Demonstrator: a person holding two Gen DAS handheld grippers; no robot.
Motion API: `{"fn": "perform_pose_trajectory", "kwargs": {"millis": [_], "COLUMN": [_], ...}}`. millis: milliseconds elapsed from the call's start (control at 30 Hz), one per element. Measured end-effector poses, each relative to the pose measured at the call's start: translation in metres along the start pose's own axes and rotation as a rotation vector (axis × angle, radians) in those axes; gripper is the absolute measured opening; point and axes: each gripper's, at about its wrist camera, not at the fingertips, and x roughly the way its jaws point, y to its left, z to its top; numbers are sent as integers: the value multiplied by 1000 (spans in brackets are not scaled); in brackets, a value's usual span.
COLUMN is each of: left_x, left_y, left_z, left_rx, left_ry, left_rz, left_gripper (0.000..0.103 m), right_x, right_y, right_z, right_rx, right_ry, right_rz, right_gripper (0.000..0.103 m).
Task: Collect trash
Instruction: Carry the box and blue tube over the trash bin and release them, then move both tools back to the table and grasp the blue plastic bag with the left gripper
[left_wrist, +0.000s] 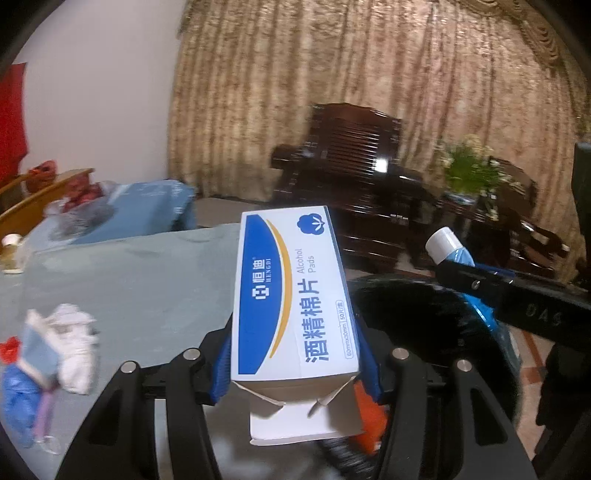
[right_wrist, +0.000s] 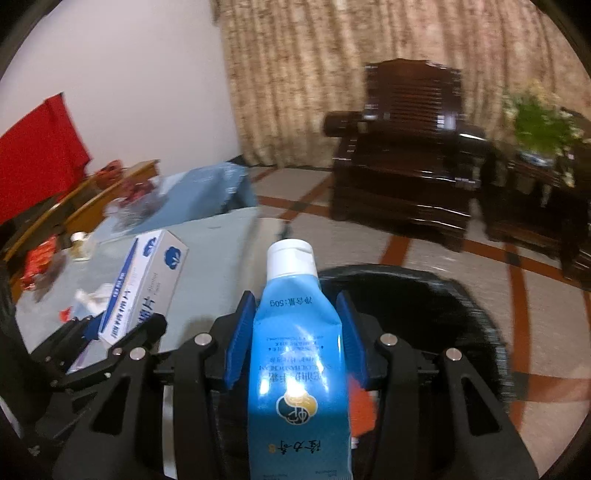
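Box (left_wrist: 291, 295) clamped in left gripper (left_wrist: 295, 369) over bin (left_wrist: 424, 306).

My left gripper (left_wrist: 295, 354) is black plastic: two curved, ribbed linkage arms on each side, each capped with a round silver pin, and ridged blue pads (left_wrist: 221, 369) lining the fingers. My right gripper (right_wrist: 295, 332) matches it; seen from the side, its black body carries faint embossed lettering and a small screw.
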Motion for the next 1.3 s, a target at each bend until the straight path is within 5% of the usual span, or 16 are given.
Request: {"fn": "perform_pose_trajectory", "kwargs": {"millis": [367,467,667,1000,1300], "left_x": [52,56,40,-14,-86], "left_y": [-63,-65,-53,9,106], "left_z": [0,0,-1,3,-20], "left_rx": [50,52,56,29,-27], "left_ry": [85,103,76,-8,-65], "left_rz": [-125,-143,-134,-6,239], "left_gripper": [57,67,79,87,87], "right_x": [17,20,13,-1,10], "right_y": [-71,-76,-76,-11,96], "right_z": [-28,-33,-36,-27,-18], "right_rx": [56,58,68,32,-83], "right_ry": [42,42,2,-52,-62], "right_rz": [-118,-161,-192,-56,134], "right_gripper": [47,71,94,97,97]}}
